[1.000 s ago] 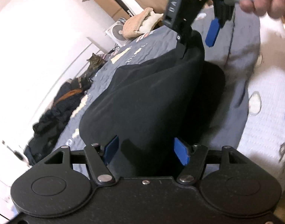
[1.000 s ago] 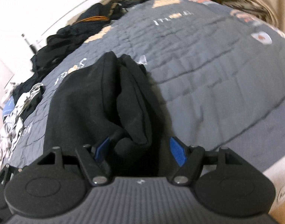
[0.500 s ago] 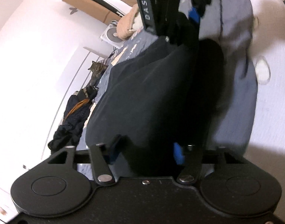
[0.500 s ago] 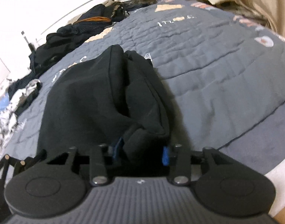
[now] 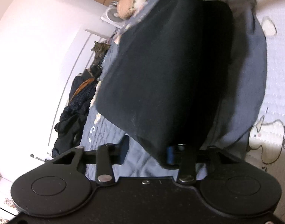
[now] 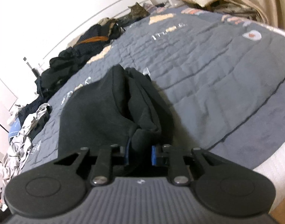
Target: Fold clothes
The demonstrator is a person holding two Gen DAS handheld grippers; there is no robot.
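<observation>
The bed (image 6: 217,71), under its grey quilt (image 6: 207,93), was my working surface, and I had kept its middle bare so a garment could lie flat there. Along the far edge by the wall ran the heap of dark clothes (image 6: 73,59) waiting their turn, with paler crumpled ones (image 6: 21,136) nearer me, all pushed aside so they would not tangle with the piece in hand. A tabby cat (image 6: 138,12) lay at the head of the bed, well apart from the work.

The black garment (image 6: 105,112) was bunched lengthwise on the quilt in front of me, one end lifted off it. I held it at two places so that it would hang as a sheet between them and fold cleanly, I judged, instead of slumping.

My right claw (image 6: 140,153) was closing, and a thick roll of the garment's edge sat between its blue pads (image 6: 154,155), pinched on both sides as far as I could see. My left claw (image 5: 148,153) was closing too; the garment's hanging corner lay against the right-hand pad, while the left-hand pad stood clear of the cloth with quilt showing in the gap, so that grip was not yet made.
</observation>
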